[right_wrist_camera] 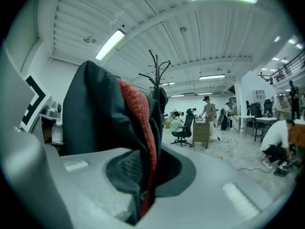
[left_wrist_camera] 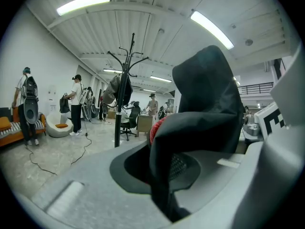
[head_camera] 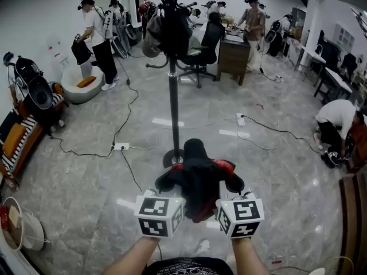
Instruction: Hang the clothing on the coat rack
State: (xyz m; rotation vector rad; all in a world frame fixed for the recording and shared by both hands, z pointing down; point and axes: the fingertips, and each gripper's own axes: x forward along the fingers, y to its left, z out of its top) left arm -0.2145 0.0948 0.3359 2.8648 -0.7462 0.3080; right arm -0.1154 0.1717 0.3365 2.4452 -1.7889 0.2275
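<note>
Holding: left gripper (head_camera: 165, 183) and right gripper (head_camera: 233, 183) both squeeze a soft black jacket with red trim (head_camera: 198, 173), up off the floor.
Ahead: tall black metal coat rack (head_camera: 172, 96), apart from the jacket.
Done: jacket is in hand.
Left: I think lifting it onto a hook.

No words to read

The shirt (head_camera: 186, 264) at the bottom edge may carry print, but it is too blurred to read.
</note>
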